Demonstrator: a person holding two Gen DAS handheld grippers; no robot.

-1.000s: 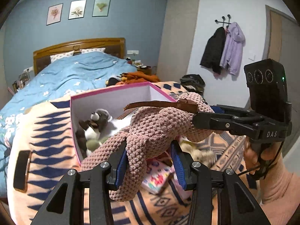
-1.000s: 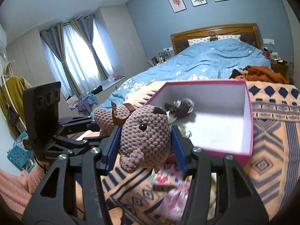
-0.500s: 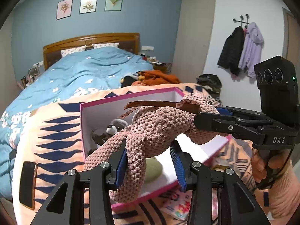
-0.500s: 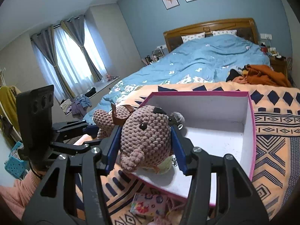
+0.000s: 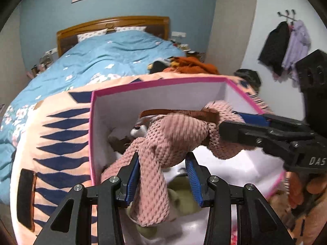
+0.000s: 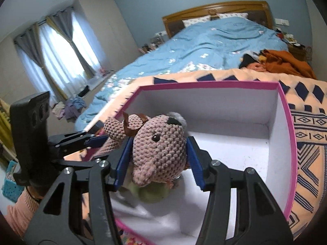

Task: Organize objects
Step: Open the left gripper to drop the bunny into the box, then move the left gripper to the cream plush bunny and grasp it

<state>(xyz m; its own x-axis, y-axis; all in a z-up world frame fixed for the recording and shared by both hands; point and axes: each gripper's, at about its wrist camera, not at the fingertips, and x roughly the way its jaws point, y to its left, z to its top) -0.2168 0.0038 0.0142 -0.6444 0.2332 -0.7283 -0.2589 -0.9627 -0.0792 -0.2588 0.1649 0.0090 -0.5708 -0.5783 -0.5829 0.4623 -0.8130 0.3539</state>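
Both grippers have the pink crochet plush toy [image 6: 159, 149] clamped: right gripper [image 6: 157, 159] squeezing its head, left gripper [image 5: 162, 177] pinching a leg. It's hanging over the open pink box [image 6: 286, 122] on the bed, right above a green plush [image 6: 151, 193] inside.

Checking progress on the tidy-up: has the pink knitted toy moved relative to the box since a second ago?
Yes. The pink knitted toy has come forward over the pink-rimmed box, from in front of its near rim.

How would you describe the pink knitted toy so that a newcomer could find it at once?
Find the pink-rimmed white box on the patterned blanket at the bed's foot. The pink crocheted plush hangs over it, clamped between both grippers. Unlike the toys below, it wears a brown ribbon.
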